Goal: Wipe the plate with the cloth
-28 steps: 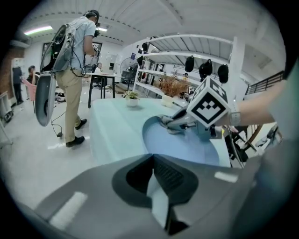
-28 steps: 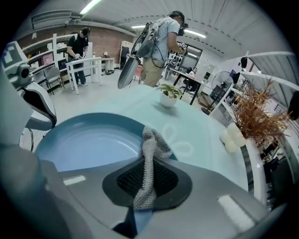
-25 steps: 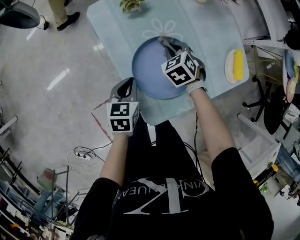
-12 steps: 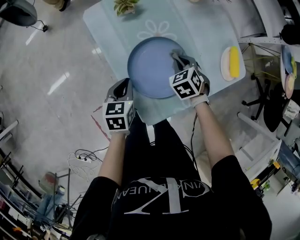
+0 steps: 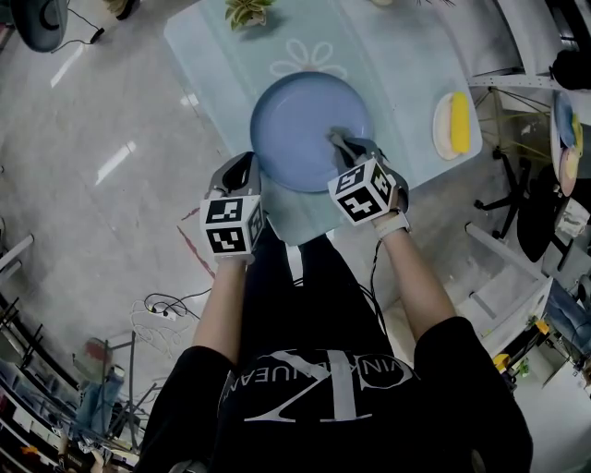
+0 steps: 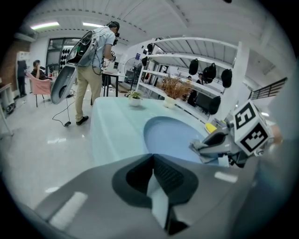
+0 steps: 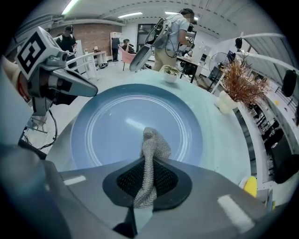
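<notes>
Round blue plate [image 5: 300, 120] sits on pale blue surface [image 5: 397, 65]. Right hand-held gripper [image 5: 343, 144] pinches grey knitted cloth [image 7: 150, 148] over plate's near-right part. Left hand-held gripper [image 5: 242, 168], jaws together and empty, beside plate's near-left rim.

You're in an open lab or workshop hall, with a dining corner staged inside it

Around you lie a glossy pale floor [image 5: 92, 139] with loose cables [image 5: 166, 305] and a red tape mark [image 5: 196, 248], long ceiling strip lights [image 6: 46, 25], a brick end wall [image 7: 93, 35] and a white shelving rack [image 6: 168, 88] with dark gear [image 6: 209, 72] hanging from its rail. A person [image 6: 96, 51] across the room wears a bulky rig on the back, another is at a pink chair [image 6: 41, 86], and a black office chair [image 5: 531, 217] stands to your right. The table [image 5: 406, 55] before you wears a pale blue flowered cloth, with a small potted plant [image 5: 247, 11] and a vase of dried branches [image 7: 240, 79]
</notes>
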{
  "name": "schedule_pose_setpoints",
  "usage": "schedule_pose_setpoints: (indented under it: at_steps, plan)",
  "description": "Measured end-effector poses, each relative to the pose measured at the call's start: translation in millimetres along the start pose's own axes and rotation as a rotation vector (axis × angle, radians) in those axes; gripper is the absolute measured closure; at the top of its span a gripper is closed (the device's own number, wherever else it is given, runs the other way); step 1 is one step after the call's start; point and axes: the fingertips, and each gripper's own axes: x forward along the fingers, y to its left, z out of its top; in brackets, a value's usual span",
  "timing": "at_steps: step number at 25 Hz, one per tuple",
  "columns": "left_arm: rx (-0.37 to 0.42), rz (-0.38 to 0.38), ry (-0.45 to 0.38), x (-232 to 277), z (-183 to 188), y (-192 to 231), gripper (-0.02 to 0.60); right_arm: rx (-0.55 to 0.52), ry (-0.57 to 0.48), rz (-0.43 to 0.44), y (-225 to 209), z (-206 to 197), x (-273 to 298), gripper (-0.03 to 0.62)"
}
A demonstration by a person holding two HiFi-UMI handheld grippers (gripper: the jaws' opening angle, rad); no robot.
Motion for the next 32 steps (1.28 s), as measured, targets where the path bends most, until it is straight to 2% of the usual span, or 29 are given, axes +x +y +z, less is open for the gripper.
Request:
schedule_pose_setpoints:
  at_steps: [12,15,17,20,21,24,32]
  plan:
    - [-0.007,0.019,0.000,-4,0,-1,0.581,-0.073,-0.006,0.157,56,20,-5,0.560]
    - [-0.009,-0.021,-0.006,-1,2,-8,0.581,-0.067,-0.030,0.206,69,32,-2,0.560]
    - [0.023,-0.047,-0.006,1,2,-19,0.581,-0.068,-0.041,0.230,75,39,1,0.560]
    - [0.138,0.054,0.003,-1,0,-11,0.581,-0.086,-0.052,0.250,81,48,5,0.559]
    - [0.143,0.062,0.002,-3,-1,-8,0.581,-0.089,-0.057,0.256,82,51,6,0.559]
    - [0.113,0.034,-0.001,-6,-5,-6,0.581,-0.095,-0.082,0.268,85,61,6,0.559]
    - [0.091,0.026,-0.008,-9,-8,-6,0.581,-0.155,-0.141,0.276,95,97,12,0.559]
